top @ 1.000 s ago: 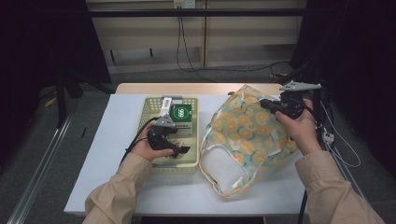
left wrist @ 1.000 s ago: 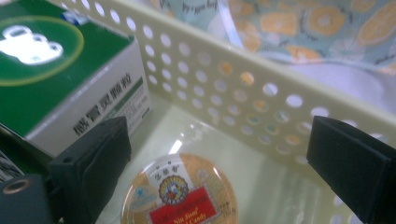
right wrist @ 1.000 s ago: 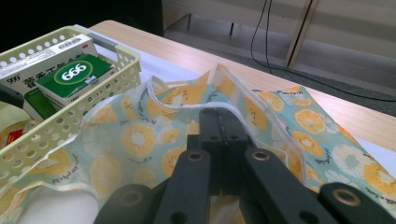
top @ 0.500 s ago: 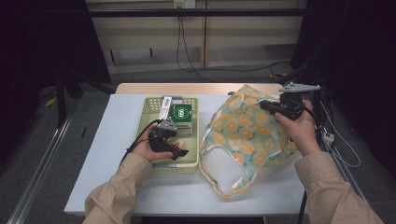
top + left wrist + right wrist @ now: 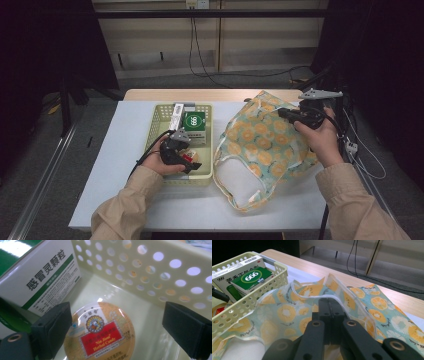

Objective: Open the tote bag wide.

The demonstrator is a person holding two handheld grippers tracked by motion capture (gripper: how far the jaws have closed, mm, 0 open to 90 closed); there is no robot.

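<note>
Nearest inside the basket (image 5: pixel 156 122), the left gripper (image 5: pixel 120 332) hangs released, jaws either side of the round candy tin (image 5: pixel 100 332), ready to grasp it. Beyond the basket's far side, the right gripper (image 5: pixel 331 312) is clenched on the fruit-print bag (image 5: pixel 284 315), lifting its rim, likely to keep the mouth open for loading.

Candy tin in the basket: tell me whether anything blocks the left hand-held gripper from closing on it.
Nothing visible does. The left hand-held gripper has its jaws open on either side of the candy tin. The green medicine box stands off to one side and the basket wall lies beyond.
</note>
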